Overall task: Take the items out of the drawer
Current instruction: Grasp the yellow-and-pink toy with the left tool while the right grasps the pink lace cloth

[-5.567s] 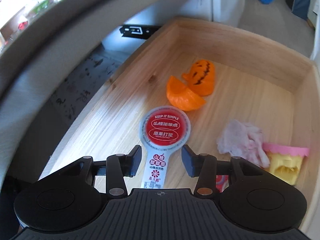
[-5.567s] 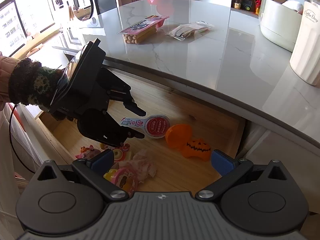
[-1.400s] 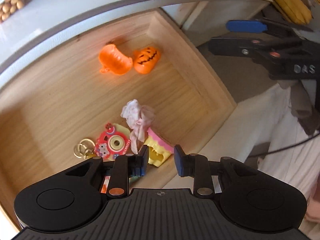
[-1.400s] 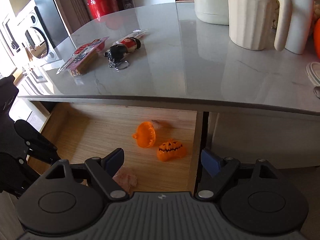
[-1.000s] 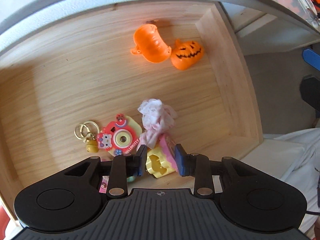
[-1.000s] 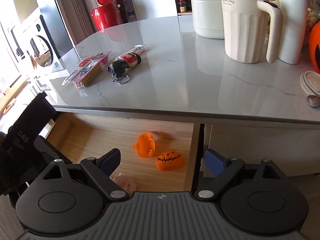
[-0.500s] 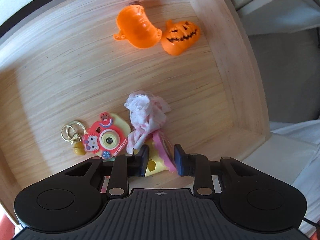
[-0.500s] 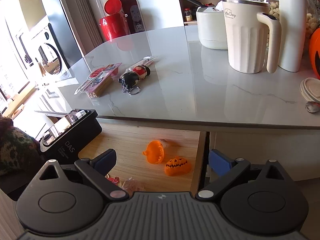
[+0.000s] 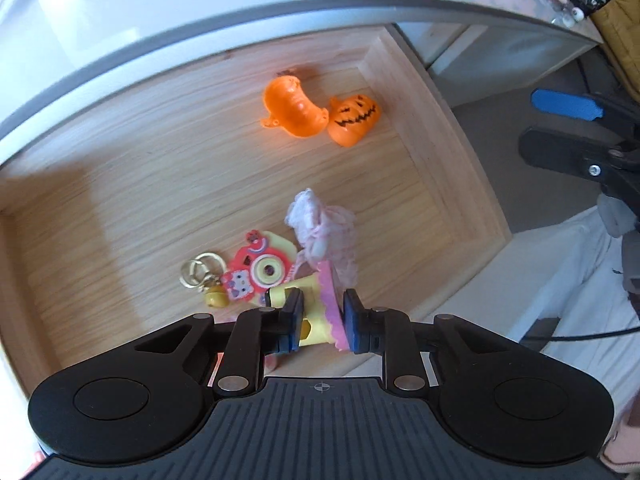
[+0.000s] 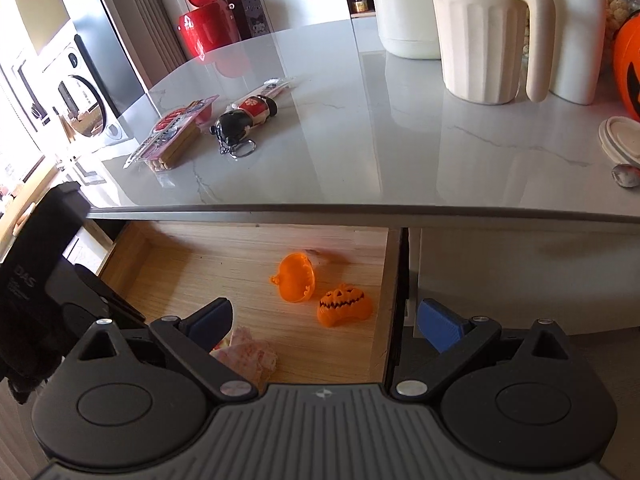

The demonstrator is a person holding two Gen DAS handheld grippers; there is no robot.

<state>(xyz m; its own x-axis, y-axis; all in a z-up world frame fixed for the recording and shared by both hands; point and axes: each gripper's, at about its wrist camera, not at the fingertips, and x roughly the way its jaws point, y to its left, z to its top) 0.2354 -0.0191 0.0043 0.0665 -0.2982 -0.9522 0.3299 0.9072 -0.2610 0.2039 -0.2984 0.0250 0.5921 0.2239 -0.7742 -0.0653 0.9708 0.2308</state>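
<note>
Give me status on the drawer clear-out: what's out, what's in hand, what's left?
Out: a snack pack and a doll keychain lie on the counter. In hand: the left gripper is closing on a yellow-and-pink toy with a pink cloth trailing from it; the right gripper is open, empty. Left in the drawer: two orange pumpkin halves and a camera keychain.

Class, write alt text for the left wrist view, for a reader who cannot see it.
The left gripper is closing on a yellow-and-pink toy in an open wooden drawer. Beyond lie a pink tissue wad, a camera keychain and two orange pumpkin halves.
</note>
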